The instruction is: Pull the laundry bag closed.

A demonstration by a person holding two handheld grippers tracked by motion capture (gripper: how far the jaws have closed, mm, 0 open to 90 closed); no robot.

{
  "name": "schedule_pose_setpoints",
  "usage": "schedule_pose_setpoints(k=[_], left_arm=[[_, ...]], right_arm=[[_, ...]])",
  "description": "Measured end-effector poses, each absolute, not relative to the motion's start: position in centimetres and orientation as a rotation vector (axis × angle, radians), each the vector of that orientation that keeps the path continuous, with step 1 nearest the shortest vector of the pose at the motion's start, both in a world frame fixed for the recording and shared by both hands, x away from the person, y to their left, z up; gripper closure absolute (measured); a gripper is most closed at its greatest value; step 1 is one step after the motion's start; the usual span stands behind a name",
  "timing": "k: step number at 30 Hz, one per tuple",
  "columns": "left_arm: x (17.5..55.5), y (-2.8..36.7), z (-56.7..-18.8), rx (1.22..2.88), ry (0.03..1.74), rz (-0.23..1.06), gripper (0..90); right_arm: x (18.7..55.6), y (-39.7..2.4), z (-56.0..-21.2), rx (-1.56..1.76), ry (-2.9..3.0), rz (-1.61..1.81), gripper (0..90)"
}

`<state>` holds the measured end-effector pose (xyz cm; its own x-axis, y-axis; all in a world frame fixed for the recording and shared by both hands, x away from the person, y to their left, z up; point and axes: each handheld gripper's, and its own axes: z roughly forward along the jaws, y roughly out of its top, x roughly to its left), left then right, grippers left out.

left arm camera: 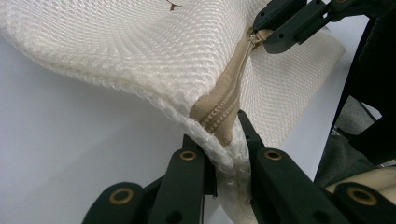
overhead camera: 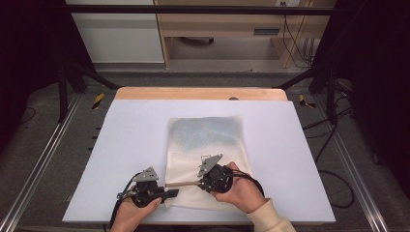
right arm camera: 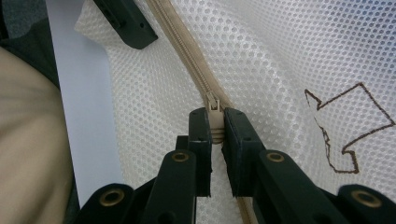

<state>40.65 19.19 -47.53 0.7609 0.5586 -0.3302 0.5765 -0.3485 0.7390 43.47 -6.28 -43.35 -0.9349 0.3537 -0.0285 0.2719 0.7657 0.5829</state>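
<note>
The bag (left arm camera: 140, 51) was cream mesh cloth, rough and full of small holes, with a tan woven zipper (right arm camera: 187, 51). The table (overhead camera: 135, 145) looked matt and smooth, with a wooden edge (overhead camera: 198, 93).

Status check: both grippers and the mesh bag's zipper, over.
Left gripper shut on mesh bag corner at the zipper end. Right gripper shut on zipper pull. Bag flat on the table; nothing in the way.

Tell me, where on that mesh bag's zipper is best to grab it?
Probably the small pull tab on the beige zipper, approached along the zipper line as the right tongs do; it sticks up, while the left tongs pinch the mesh bag corner.
</note>
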Motion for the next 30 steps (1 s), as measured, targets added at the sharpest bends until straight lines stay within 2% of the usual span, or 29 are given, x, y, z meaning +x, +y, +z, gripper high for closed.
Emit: schedule_pose_setpoints(k=[30], left_arm=[[40.65, 19.33, -47.44, 2.021, 0.853, -0.019, 84.1]], right_arm=[[43.35, -6.78, -43.25, 0.519, 2.809, 0.914, 82.0]])
